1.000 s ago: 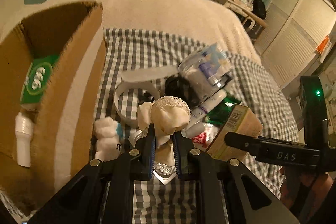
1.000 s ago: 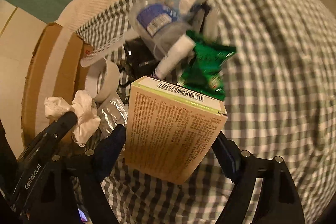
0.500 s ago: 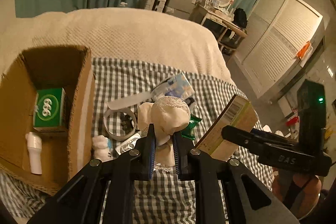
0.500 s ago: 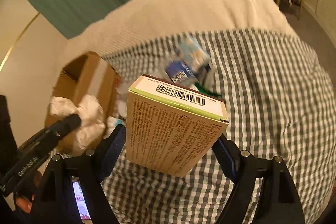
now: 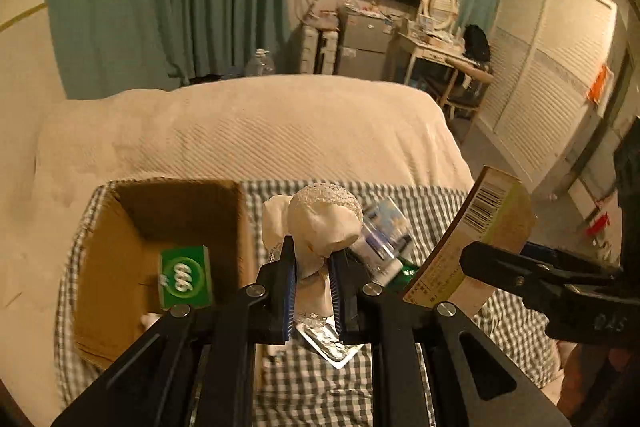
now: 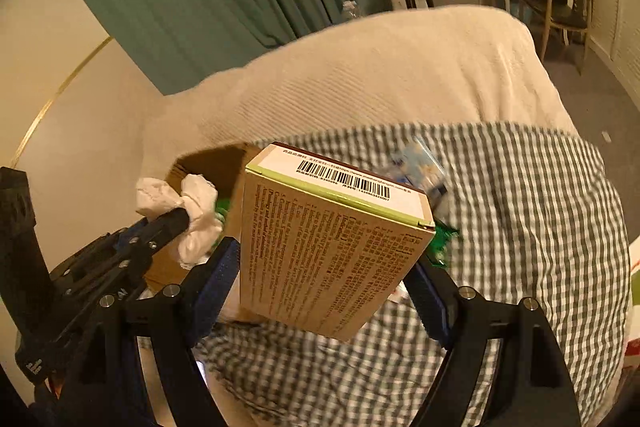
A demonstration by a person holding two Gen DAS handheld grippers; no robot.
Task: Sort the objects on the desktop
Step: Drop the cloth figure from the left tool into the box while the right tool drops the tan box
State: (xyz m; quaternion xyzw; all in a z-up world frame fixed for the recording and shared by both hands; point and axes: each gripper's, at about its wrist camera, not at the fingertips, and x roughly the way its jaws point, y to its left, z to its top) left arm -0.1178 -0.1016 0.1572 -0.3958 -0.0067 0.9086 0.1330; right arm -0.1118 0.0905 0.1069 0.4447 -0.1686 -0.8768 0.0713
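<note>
Two hand-held grippers: left (image 5: 313, 259) clamps one cloth (image 5: 322, 227), right (image 6: 320, 267) one box (image 6: 332, 247).

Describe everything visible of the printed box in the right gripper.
The box is tan cardboard, rectangular, covered in small dark print, with a white end panel bearing a barcode and a green edge strip. It looks closed and undamaged. The right gripper clamps its two sides, holding it tilted in the air above the checked cloth, touching nothing else.
</note>
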